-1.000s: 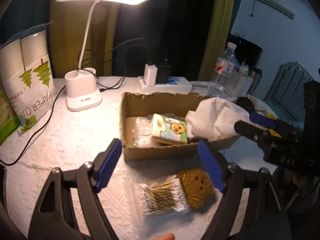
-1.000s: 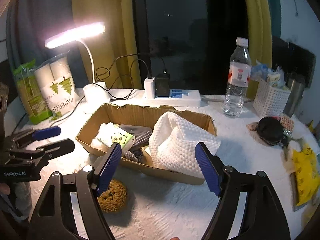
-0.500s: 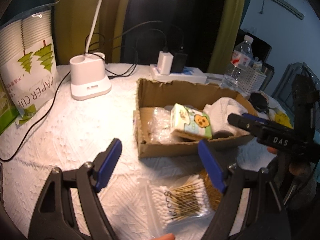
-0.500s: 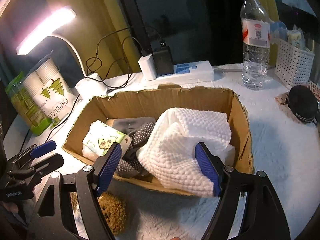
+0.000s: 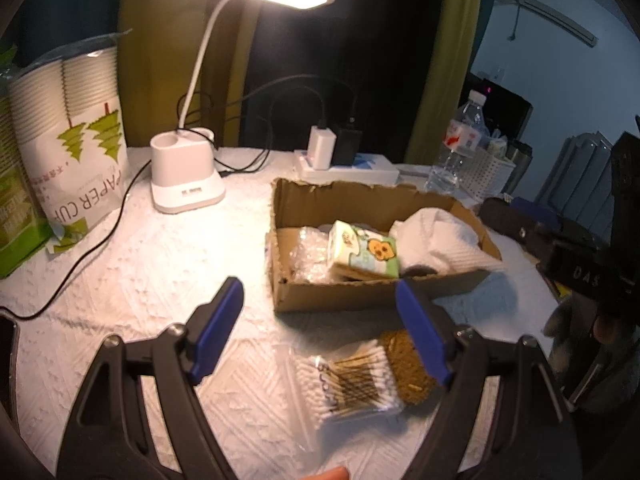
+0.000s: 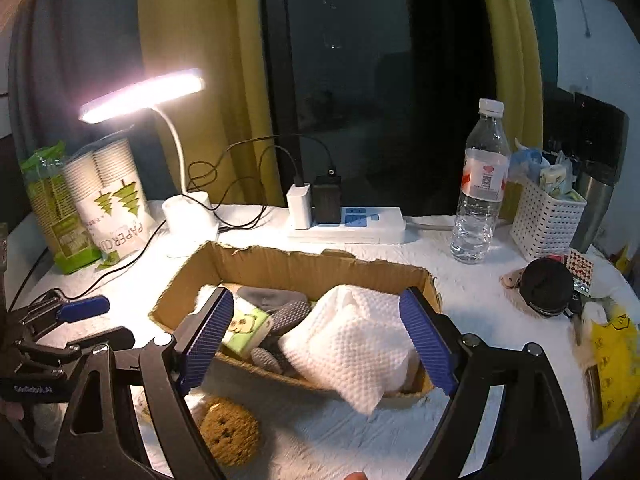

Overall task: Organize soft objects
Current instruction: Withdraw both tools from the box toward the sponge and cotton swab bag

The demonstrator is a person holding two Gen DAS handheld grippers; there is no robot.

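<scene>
Both claws, left (image 5: 320,336) and right (image 6: 316,340), gaped empty; the right had backed from the box (image 6: 280,266), towel (image 6: 352,344) inside, sponge (image 6: 230,430) still outside.

Both grippers (image 5: 320,332) farther from box (image 5: 376,292)

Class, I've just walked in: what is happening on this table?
A person with two handheld grippers is sorting soft things into a cardboard box. A white towel and tissue pack already lie inside. The brown sponge and cotton swabs sit outside. The left gripper and right gripper are open, holding nothing.
</scene>
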